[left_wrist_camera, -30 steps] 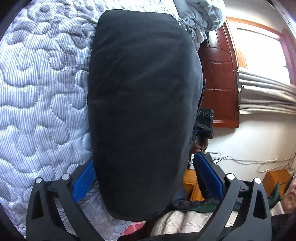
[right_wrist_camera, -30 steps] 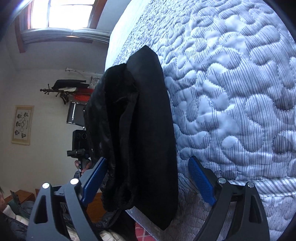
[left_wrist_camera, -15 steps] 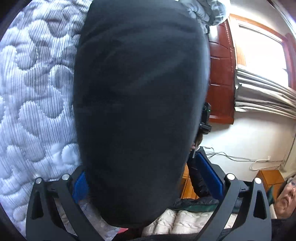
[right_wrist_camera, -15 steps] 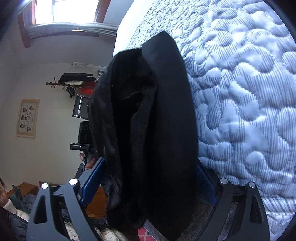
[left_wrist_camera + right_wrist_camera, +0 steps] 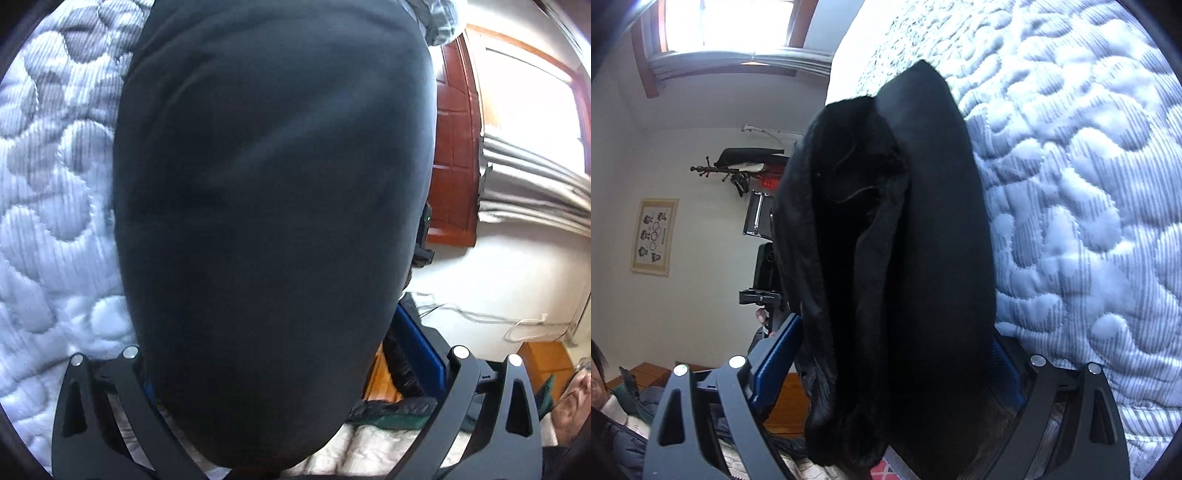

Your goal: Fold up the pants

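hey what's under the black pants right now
A quilted grey-striped bedspread shows around the pants. The part beneath them is covered, and so is where the open right gripper reaches.

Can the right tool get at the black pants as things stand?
Probably yes: the black pants already sit between the right tool's open fingers, on the quilted bed cover, with nothing in between. Whether the pads touch the cloth is hidden.

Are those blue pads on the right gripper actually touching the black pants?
Cannot tell. In the right wrist view the pants fill the gap of the right gripper, hiding one blue pad; by the other blue pad, cloth and pad overlap without plain contact.
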A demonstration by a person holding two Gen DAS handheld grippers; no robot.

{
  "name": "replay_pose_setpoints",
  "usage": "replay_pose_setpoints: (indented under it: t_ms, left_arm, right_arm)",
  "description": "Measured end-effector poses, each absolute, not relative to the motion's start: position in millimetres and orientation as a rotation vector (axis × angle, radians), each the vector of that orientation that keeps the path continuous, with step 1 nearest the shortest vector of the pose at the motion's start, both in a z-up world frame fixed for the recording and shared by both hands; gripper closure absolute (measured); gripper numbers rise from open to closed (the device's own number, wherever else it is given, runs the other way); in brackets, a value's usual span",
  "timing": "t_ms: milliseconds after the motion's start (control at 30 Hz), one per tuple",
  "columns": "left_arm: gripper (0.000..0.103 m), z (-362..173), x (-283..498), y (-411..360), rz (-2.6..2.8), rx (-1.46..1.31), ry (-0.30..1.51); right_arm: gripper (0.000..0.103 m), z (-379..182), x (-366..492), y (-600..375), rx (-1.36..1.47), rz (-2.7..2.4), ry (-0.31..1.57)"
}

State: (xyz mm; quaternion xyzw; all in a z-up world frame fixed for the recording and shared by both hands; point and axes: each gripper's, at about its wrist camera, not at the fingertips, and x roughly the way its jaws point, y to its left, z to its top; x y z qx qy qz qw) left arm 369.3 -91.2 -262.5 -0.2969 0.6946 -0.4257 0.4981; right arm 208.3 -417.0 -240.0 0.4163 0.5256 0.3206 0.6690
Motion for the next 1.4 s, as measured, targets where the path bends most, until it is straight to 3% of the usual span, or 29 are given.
replay_pose_setpoints:
  t_ms: [100,400,500,567,633,833,1200,1400]
  left_arm:
    - [0.003,-263.7,365.2,-96.1,-1.021,-0.702,1.670]
    - [0.004,-254.1,351.8,-97.7,-0.981,-0.744,1.606]
    - [0.012,-249.9,345.7,-97.0,-0.969,-0.751,1.581]
    - [0.029,-248.8,341.9,-93.5,-0.960,-0.773,1.563]
    - [0.038,-246.7,337.4,-94.1,-0.969,-0.782,1.539]
    - [0.050,-233.8,332.0,-100.3,-1.020,-0.804,1.461]
    - [0.054,-173.5,354.8,-104.5,-1.046,-0.768,1.312]
    - [0.054,-156.9,397.3,-91.2,-0.989,-0.761,1.264]
  right_arm:
    - [0.017,-237.4,208.4,-414.1,0.917,0.716,1.178]
    - [0.054,-227.2,199.5,-415.7,0.924,0.706,1.115]
    - [0.060,-216.7,193.2,-411.3,0.916,0.697,1.083]
    - [0.062,-209.3,189.1,-410.8,0.907,0.686,1.064]
    - [0.063,-198.4,183.2,-409.2,0.902,0.677,1.041]
    - [0.064,-164.0,171.2,-406.6,0.851,0.656,0.992]
    - [0.064,-107.6,205.7,-402.5,0.774,0.693,0.893]
    - [0.064,-111.0,263.4,-406.1,0.774,0.732,0.894]
